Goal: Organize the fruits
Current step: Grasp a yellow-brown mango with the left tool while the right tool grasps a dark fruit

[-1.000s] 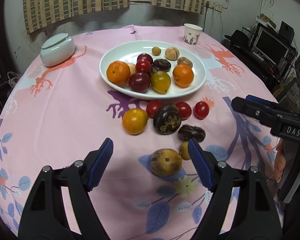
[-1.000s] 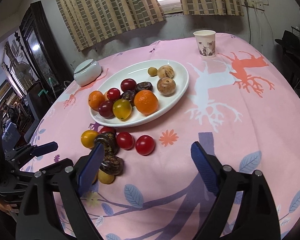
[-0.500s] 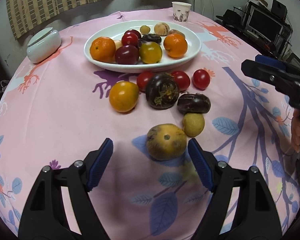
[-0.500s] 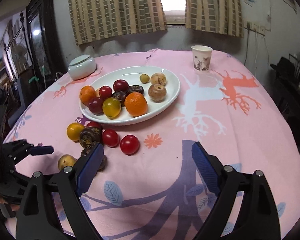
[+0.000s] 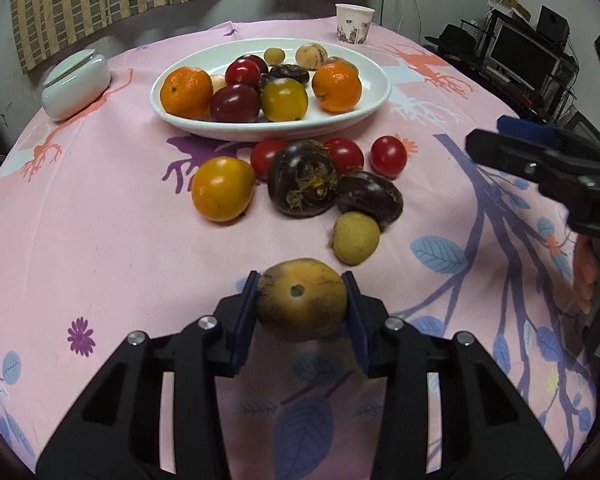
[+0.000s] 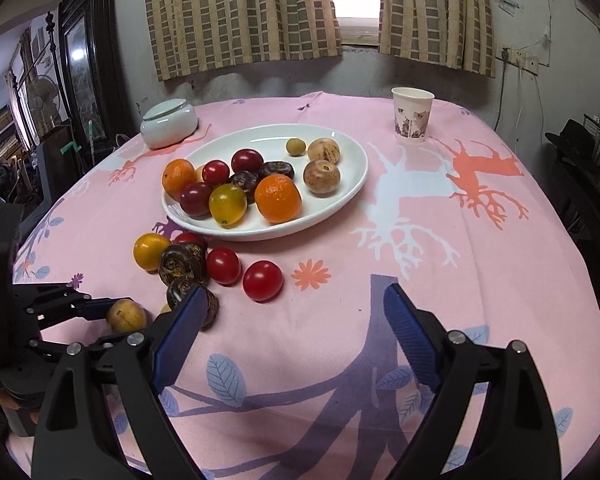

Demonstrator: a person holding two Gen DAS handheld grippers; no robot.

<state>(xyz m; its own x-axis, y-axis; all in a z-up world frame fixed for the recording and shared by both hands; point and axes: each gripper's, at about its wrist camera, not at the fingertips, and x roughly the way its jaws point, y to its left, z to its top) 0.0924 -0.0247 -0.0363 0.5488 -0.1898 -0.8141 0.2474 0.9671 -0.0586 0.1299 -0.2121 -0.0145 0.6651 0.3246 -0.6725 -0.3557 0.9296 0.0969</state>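
Gripping now: the left gripper [image 5: 302, 300] is pinching the yellow-brown fruit [image 5: 302, 299] between its blue pads, one pad on each flank, the stem scar facing the lens.
Where the fruit is sitting: at the near edge of the loose pile, on or just off the pink tablecloth [image 5: 100, 248]; I cannot tell whether it is lifted yet.
Step in hand: judging by the layout, this is the pick-up of one stray fruit bound for the white plate [image 5: 380, 92].
Right gripper: the right gripper [image 6: 292, 320] is hanging over bare cloth, fingers spread wide, nothing between them.
Still waiting on the cloth: the orange-yellow fruit [image 5: 223, 188], the big dark fruit [image 5: 303, 183], a second dark fruit [image 5: 370, 199], the small yellow fruit [image 5: 355, 237] and three red tomatoes [image 5: 388, 157], all bunched just in front of the plate.
Next move is calling for: a lift clear of the small yellow fruit sitting just beside the right-hand pad, then a carry over the pile to the plate; the open patch at the plate's right end looks the likeliest landing spot, since the left and middle are already crowded.
Watch for: a round, smooth skin that could be rolling out of a light pinch.
Changing since a second ago: the left fingers were standing wide apart with the fruit loose between them; now they are closed on it. The right gripper is keeping its spread.
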